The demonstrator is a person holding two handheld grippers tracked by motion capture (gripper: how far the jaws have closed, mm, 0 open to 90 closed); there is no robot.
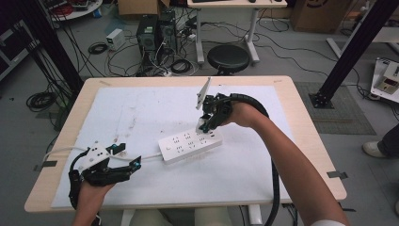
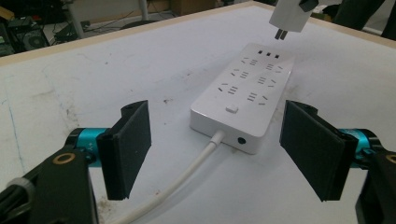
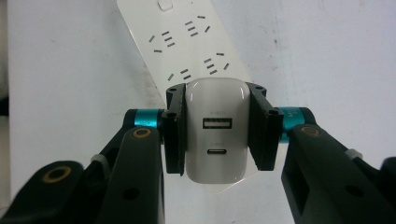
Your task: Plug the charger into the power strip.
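Holding white charger [image 3: 215,135] clamped in right gripper [image 3: 215,133] just above power strip [image 1: 190,144] | prongs not yet seated | left gripper [image 2: 215,149] gaping, idling near cord end

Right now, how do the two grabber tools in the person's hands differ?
The right gripper is clamped shut on a white charger, while the left gripper stands open with nothing between its jaws. The right gripper points down over the power strip; the left gripper lies low at the table's near corner, aimed along the strip's cable. Both have black jaws with teal collars.
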